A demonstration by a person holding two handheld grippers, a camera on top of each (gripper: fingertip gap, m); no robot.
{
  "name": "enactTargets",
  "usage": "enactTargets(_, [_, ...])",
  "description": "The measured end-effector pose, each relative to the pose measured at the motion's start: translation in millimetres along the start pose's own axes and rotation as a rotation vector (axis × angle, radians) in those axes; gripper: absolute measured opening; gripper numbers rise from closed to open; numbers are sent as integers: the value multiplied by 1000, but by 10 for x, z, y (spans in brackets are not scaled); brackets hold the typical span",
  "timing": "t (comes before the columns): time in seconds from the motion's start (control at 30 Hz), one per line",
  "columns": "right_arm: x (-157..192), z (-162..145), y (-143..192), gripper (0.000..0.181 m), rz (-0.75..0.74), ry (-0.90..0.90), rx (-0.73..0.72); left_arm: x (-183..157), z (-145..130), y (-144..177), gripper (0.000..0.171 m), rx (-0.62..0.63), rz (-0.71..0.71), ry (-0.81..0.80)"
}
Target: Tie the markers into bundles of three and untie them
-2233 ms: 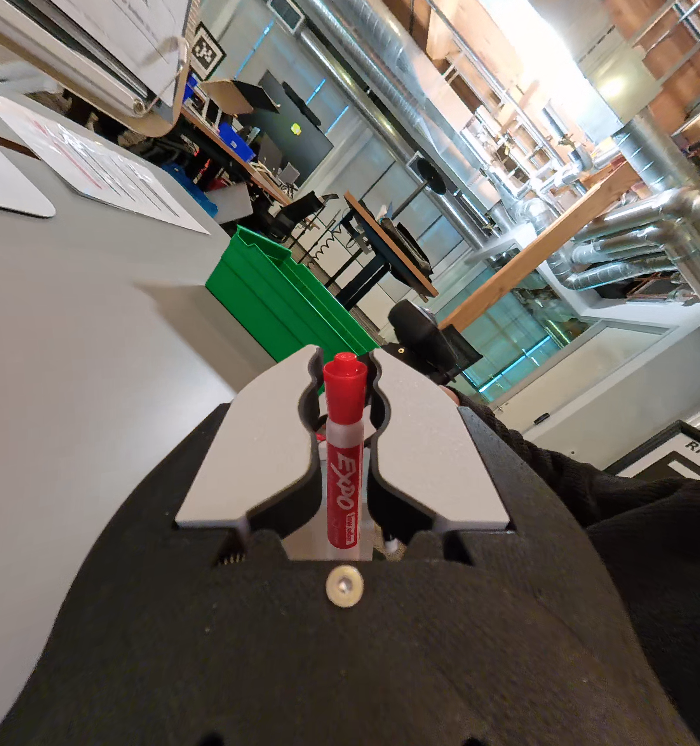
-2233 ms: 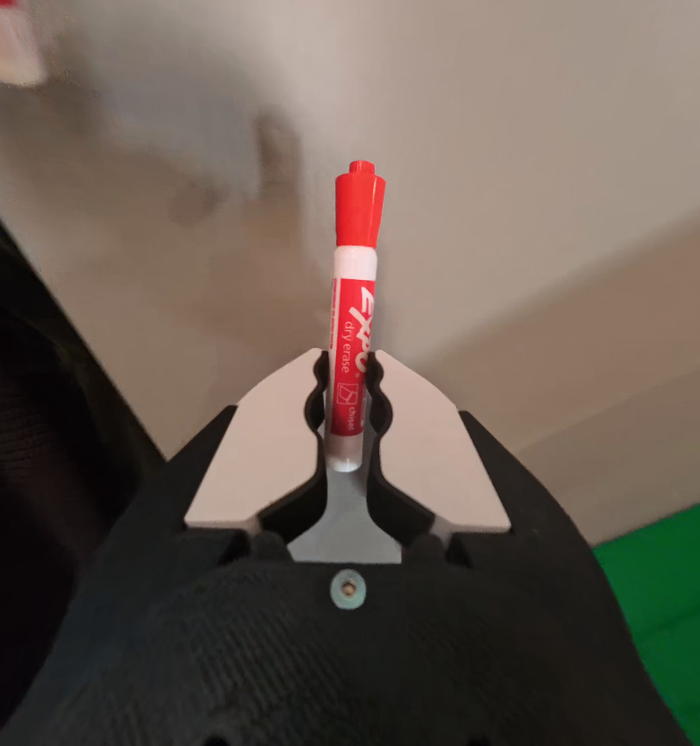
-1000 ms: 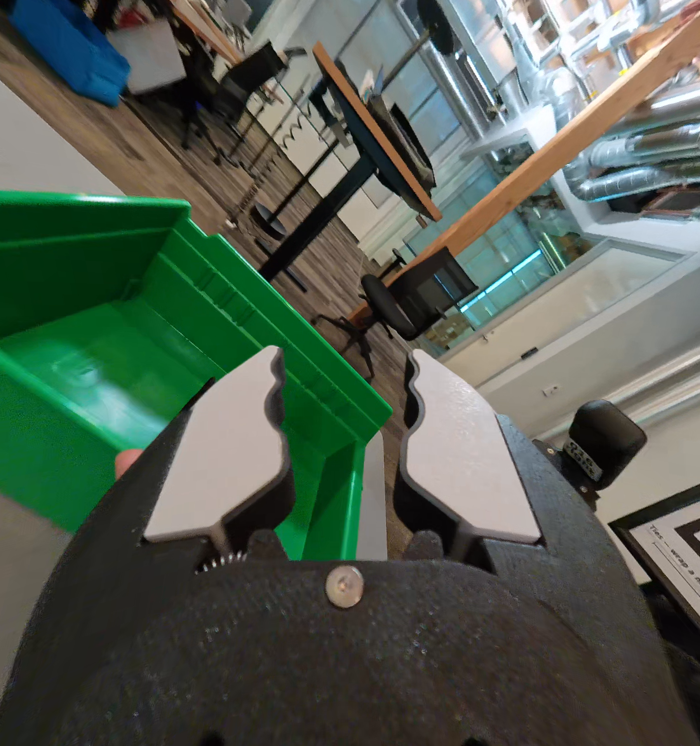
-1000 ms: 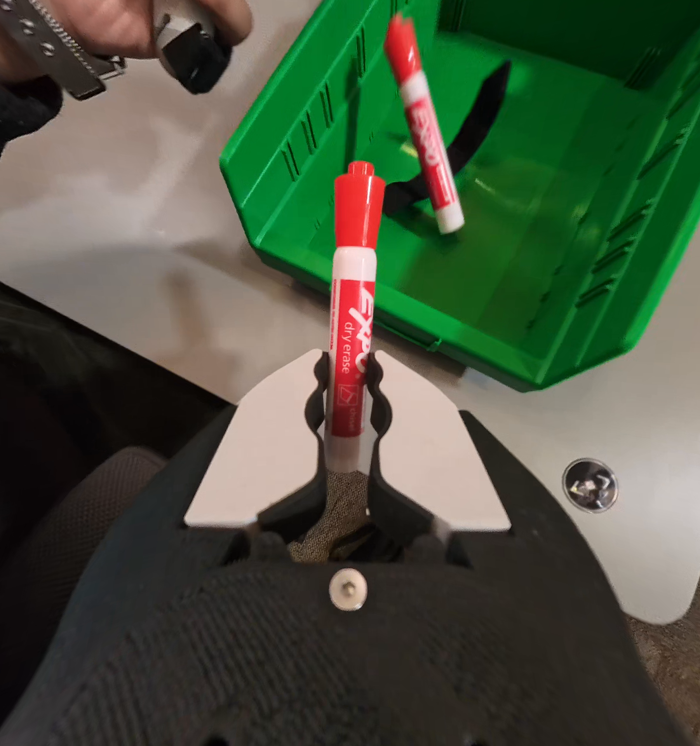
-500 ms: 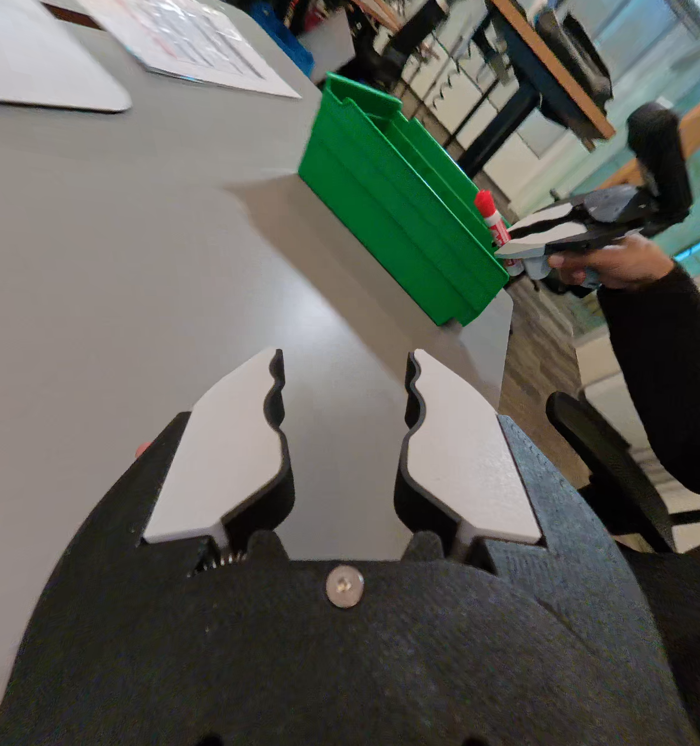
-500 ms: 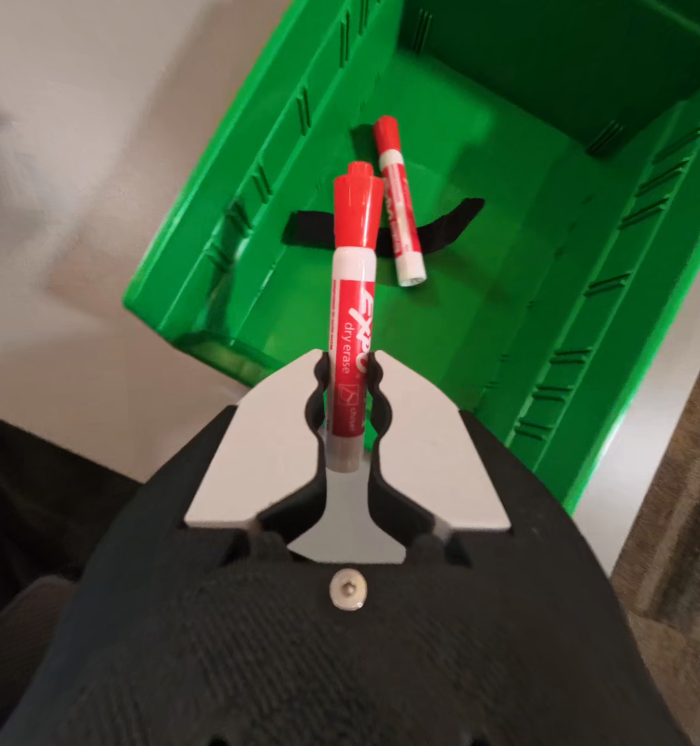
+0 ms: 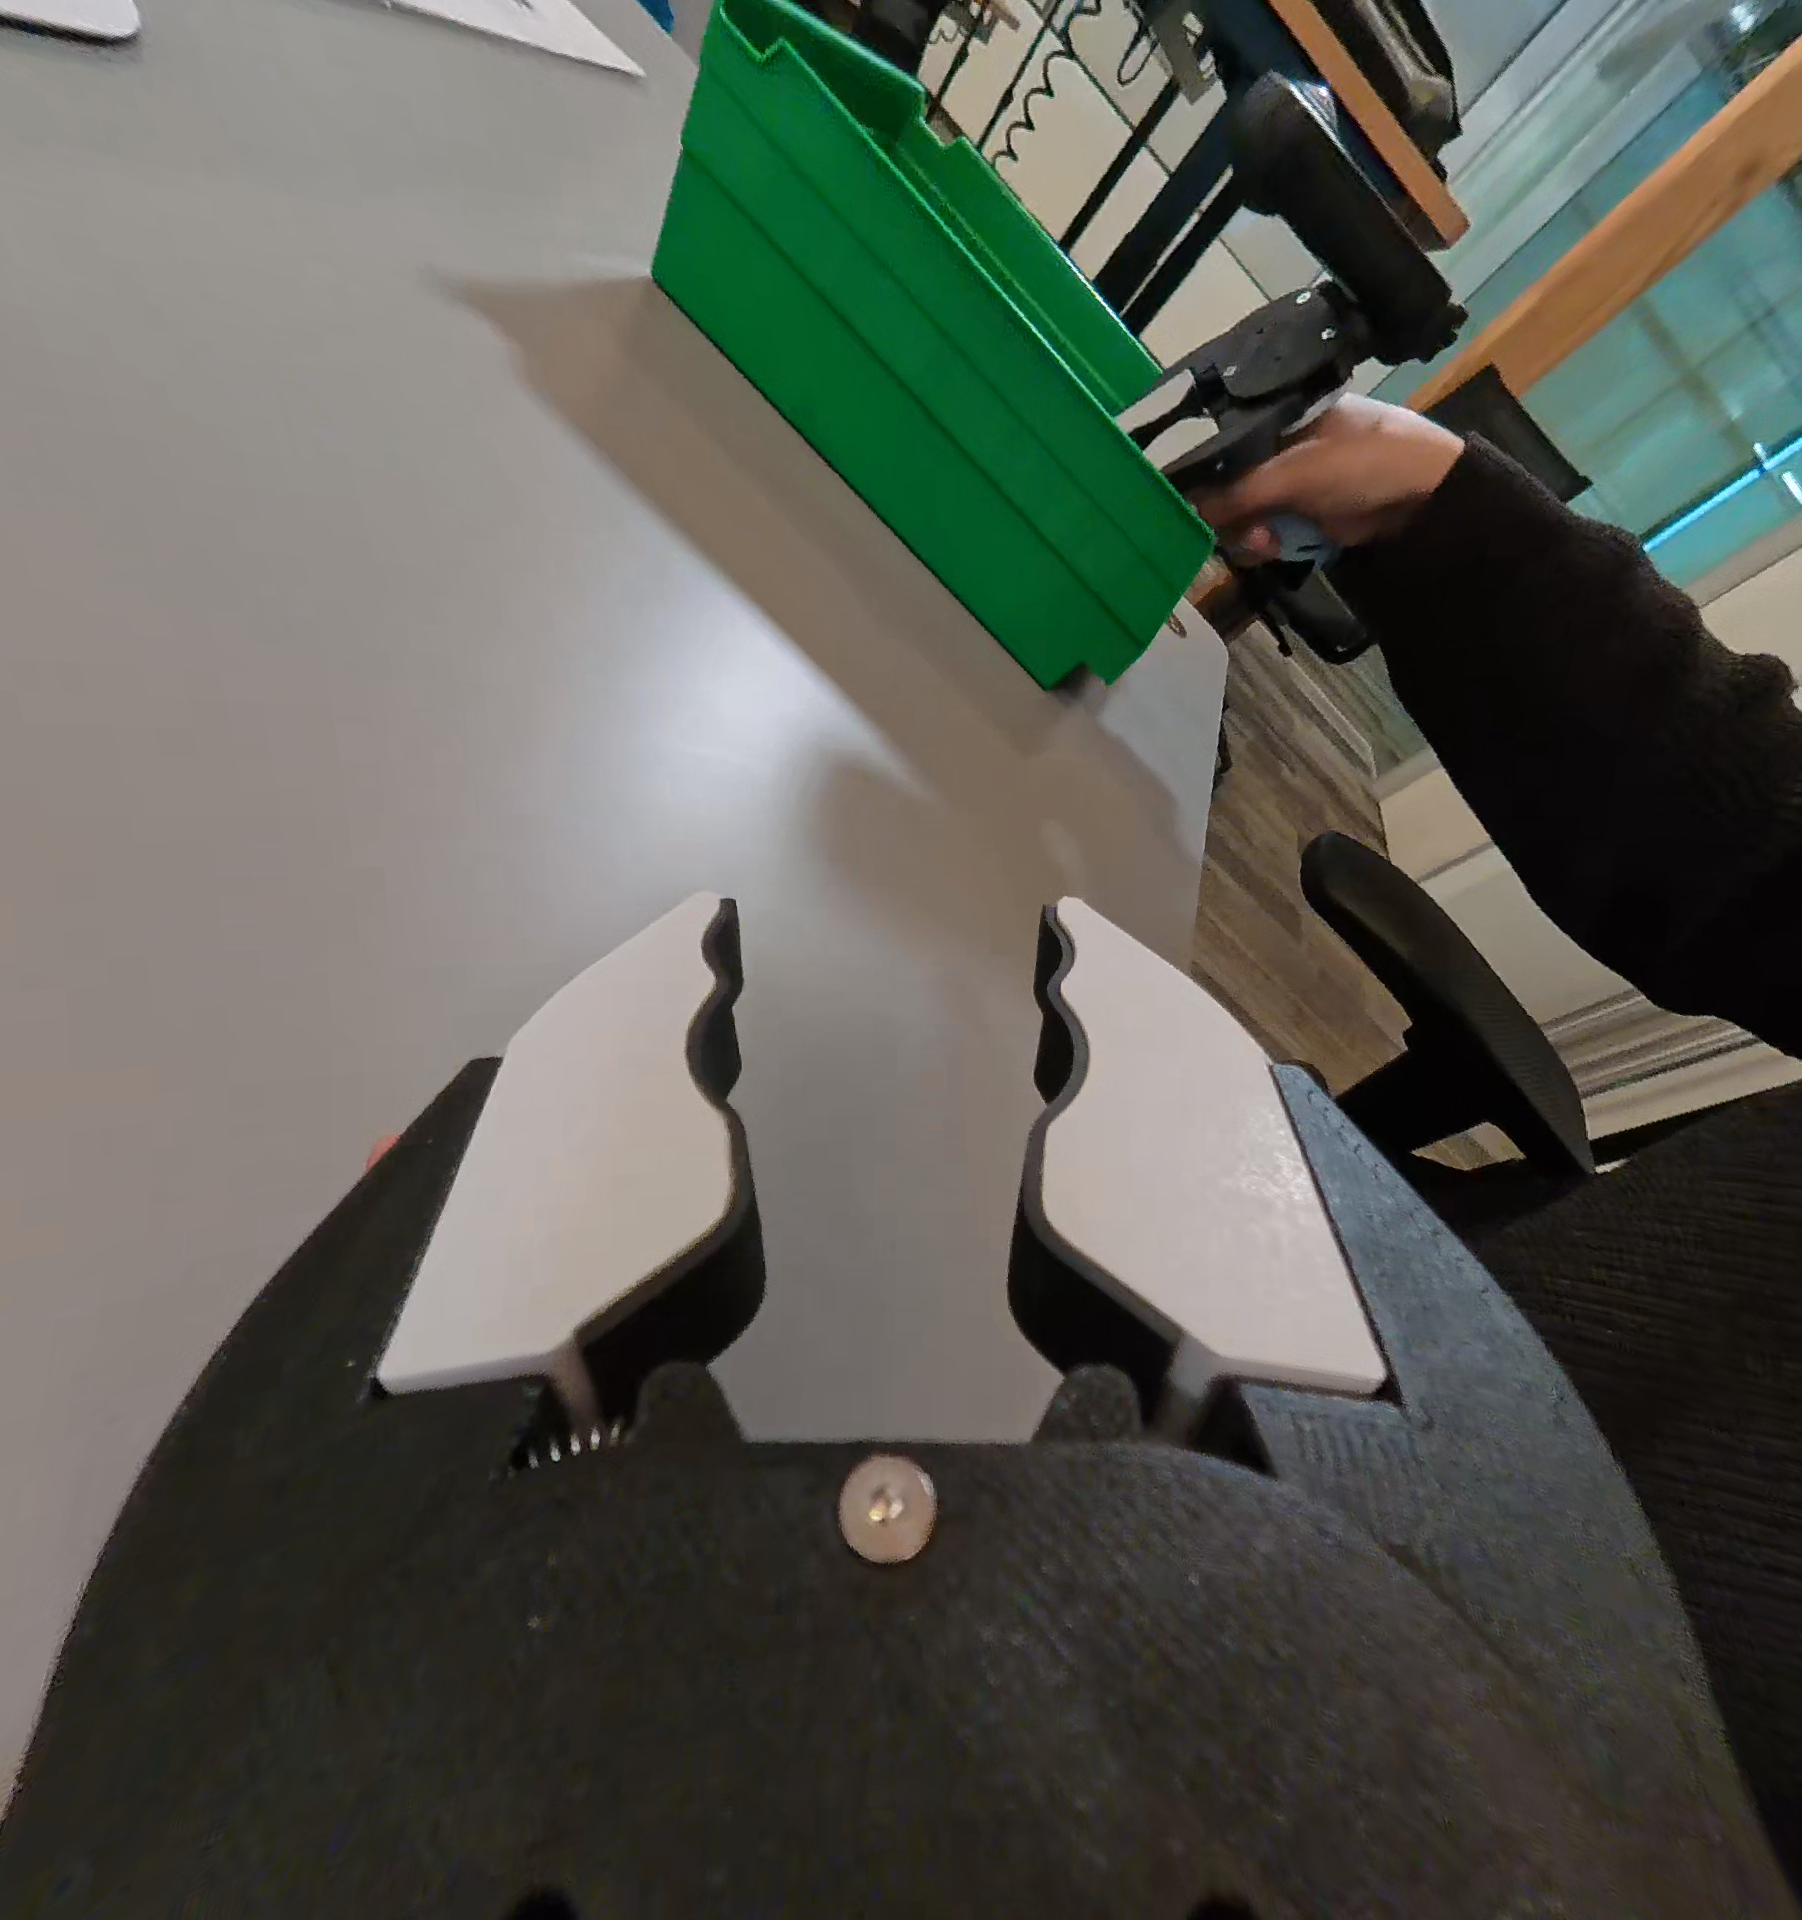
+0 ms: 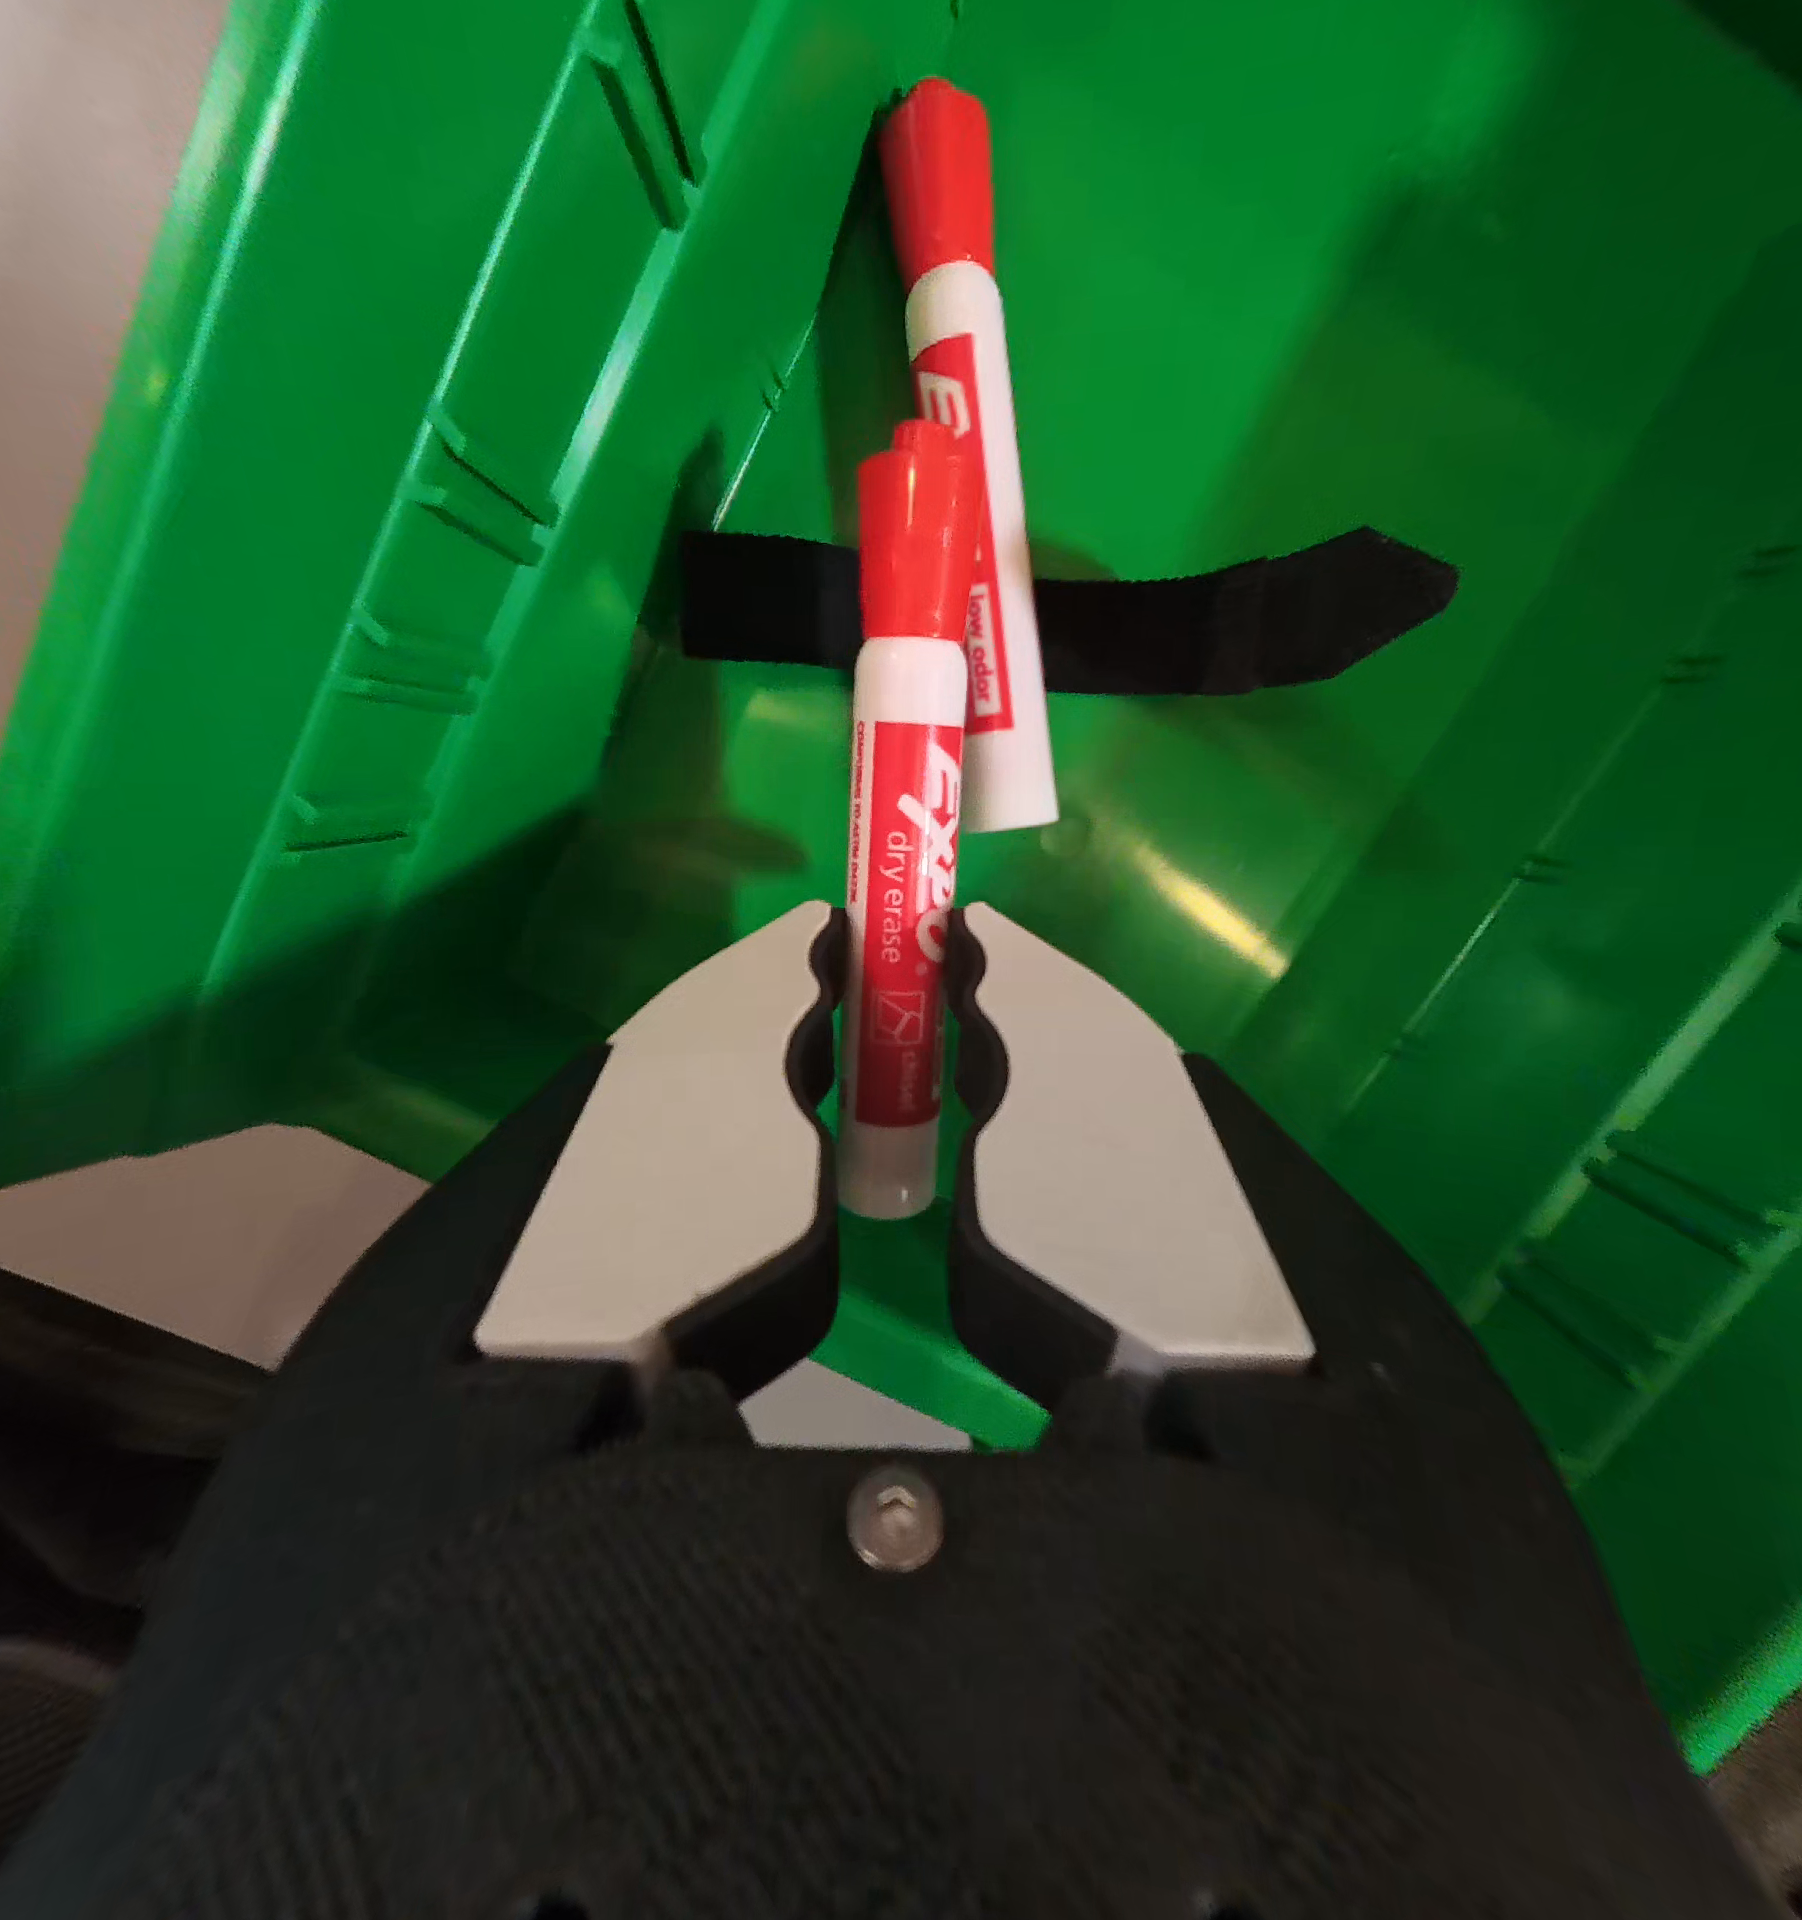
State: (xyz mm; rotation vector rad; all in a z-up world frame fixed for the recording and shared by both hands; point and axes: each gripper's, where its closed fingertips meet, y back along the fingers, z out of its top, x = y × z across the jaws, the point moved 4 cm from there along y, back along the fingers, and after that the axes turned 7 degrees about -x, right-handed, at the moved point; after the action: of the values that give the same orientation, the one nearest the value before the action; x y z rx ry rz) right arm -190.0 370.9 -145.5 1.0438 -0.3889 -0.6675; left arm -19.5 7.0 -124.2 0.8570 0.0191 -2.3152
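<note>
Two red-capped dry-erase markers with white barrels show in the right wrist view. One marker (image 8: 902, 831) stands upright between the jaws of the right gripper (image 8: 899, 925), which pinch its lower barrel; its cap partly hides the other marker (image 8: 970, 457), which lies on the floor of the green plastic bin (image 8: 1499, 416), across a black fabric strap (image 8: 1240, 623). The strap's middle is covered by both markers, and the bin's far walls run out of the frame. From the left wrist view the bin's inside cannot be seen, only its ribbed outer wall (image 7: 928, 343); the right gripper (image 7: 1229, 405) shows there at the bin's near end, gripped by a hand (image 7: 1333, 478) in a black sleeve, its jaws hidden behind the rim. The left gripper (image 7: 886, 935) hovers over the smooth grey tabletop (image 7: 305, 623), well apart from the bin, jaws spread wide with nothing between them. White sheets (image 7: 523, 21) are cut off at the tabletop's far edge. Beyond stand a black office chair (image 7: 1437, 997), wood-look flooring, dark desk legs and glass partitions.
</note>
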Motion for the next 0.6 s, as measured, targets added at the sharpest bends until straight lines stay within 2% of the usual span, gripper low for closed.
enactTargets(0.23, [-2,-11,233,31,7,-20,-112,-11,-35,-5,47,-1,-28,60])
enactTargets(0.3, [-29,-57,357,32,-19,-31,-154,-28,-47,-33,47,12,-34,49])
enactTargets(0.4, [-4,-160,663,31,-38,-98,-292,-78,-104,-67,47,49,-29,-29])
enactTargets(0.5, [-64,-489,1039,29,-166,-207,-437,-133,-192,-78,47,82,7,-181])
enactTargets(0.6, [-229,-1136,1368,25,-357,-365,-544,-190,-234,-127,45,65,45,-338])
